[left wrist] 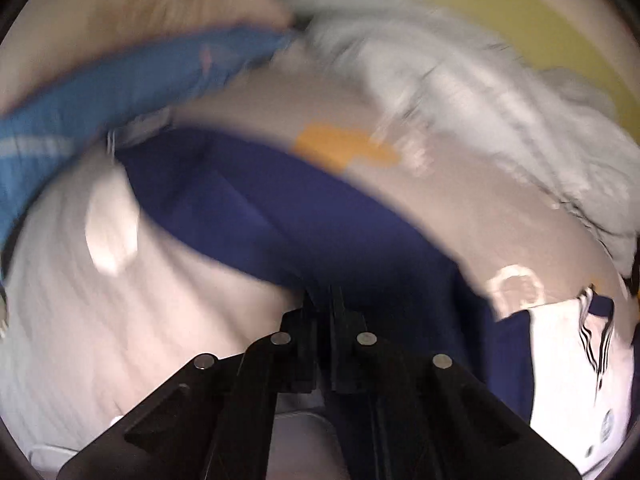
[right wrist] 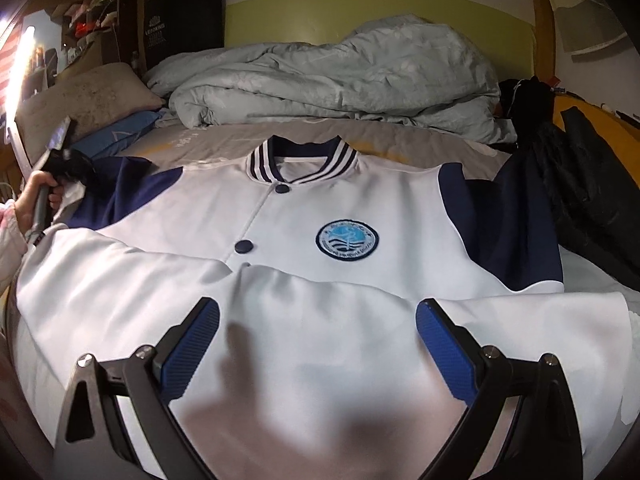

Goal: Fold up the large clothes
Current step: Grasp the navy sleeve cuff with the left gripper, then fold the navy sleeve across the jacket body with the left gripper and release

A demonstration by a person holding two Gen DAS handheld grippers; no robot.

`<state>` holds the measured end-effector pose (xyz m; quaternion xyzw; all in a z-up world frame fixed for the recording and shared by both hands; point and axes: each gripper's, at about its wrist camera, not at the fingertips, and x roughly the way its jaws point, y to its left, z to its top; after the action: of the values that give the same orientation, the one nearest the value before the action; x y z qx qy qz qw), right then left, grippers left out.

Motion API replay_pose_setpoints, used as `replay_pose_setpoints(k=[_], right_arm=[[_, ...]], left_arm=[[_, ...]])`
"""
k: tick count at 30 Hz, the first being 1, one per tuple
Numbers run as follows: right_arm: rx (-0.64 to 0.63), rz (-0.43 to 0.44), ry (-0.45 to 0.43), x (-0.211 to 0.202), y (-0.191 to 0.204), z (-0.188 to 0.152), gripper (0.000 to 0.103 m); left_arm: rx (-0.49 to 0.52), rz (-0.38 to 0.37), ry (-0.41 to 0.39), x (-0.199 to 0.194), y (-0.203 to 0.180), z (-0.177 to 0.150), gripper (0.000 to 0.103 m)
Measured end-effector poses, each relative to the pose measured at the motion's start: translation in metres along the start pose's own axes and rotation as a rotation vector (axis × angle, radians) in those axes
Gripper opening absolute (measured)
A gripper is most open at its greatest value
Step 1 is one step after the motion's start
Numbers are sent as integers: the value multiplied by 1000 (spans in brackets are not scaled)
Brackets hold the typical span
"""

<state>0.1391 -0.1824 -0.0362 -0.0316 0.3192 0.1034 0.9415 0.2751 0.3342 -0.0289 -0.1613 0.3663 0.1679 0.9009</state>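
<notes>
A white varsity jacket [right wrist: 320, 208] with navy sleeves, a striped collar and a round blue badge [right wrist: 347, 241] lies front-up on the bed. My right gripper [right wrist: 318, 308] hovers open over its lower front, its blue pads [right wrist: 196, 340] wide apart with nothing between them. At the far left a hand [right wrist: 34, 196] holds my left gripper [right wrist: 66, 160] at the jacket's navy sleeve [right wrist: 120, 196]. The left wrist view is blurred. In it the left gripper [left wrist: 324, 300] has its jaws together, the tips sunk in the navy sleeve [left wrist: 240, 208].
A crumpled grey duvet [right wrist: 340, 80] is heaped at the head of the bed. A beige pillow [right wrist: 88, 92] and a blue cushion [right wrist: 116, 136] lie at the back left. Dark clothes [right wrist: 592, 200] are piled along the right edge. Grey sheet [right wrist: 224, 136] shows beyond the collar.
</notes>
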Motion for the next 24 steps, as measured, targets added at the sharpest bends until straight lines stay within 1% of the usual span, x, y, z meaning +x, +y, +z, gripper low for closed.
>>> replay_pose_setpoints(k=[2, 3, 4, 6, 8, 11, 12, 13, 15, 16, 18, 19, 20, 21, 22, 23, 24], right_arm=[[14, -13, 8, 2, -2, -1, 99], [23, -18, 10, 2, -3, -1, 99], [30, -19, 10, 2, -6, -1, 99], [40, -26, 6, -1, -8, -1, 99], [43, -37, -8, -6, -10, -1, 99], [50, -51, -35, -15, -12, -2, 99], [60, -49, -41, -19, -14, -2, 99], [74, -45, -45, -22, -16, -2, 99], [95, -39, -49, -25, -19, -2, 99], [103, -40, -53, -27, -21, -2, 99], [103, -49, -59, -30, -24, -3, 99], [100, -56, -61, -31, -25, -3, 99], [97, -64, -68, -34, -27, -4, 99], [96, -68, -72, -36, -28, -4, 99], [98, -76, -78, -38, -31, -5, 99], [106, -82, -82, -40, -33, -5, 99], [116, -81, -83, -40, -36, -5, 99]], left_arm=[[69, -11, -107, -29, -20, -4, 3], [86, -34, -142, -43, -29, -5, 3], [93, -76, -168, -59, -39, -6, 3], [122, -168, -212, -93, -60, -12, 3], [176, -235, -247, -123, -82, -21, 3], [256, -345, -285, -164, -122, -49, 3], [277, -388, -282, -174, -135, -63, 3], [293, -412, -269, -180, -144, -74, 3], [292, -438, -215, -178, -167, -96, 3], [294, -456, -163, -170, -179, -108, 3], [302, -466, -56, -148, -198, -135, 4], [311, -469, -16, -143, -206, -148, 4], [333, -468, 18, -138, -213, -161, 7], [361, -454, 32, -137, -217, -172, 15], [387, -440, 35, -137, -219, -181, 28], [411, -440, 33, -141, -220, -190, 34], [421, -450, 18, -148, -217, -193, 44]])
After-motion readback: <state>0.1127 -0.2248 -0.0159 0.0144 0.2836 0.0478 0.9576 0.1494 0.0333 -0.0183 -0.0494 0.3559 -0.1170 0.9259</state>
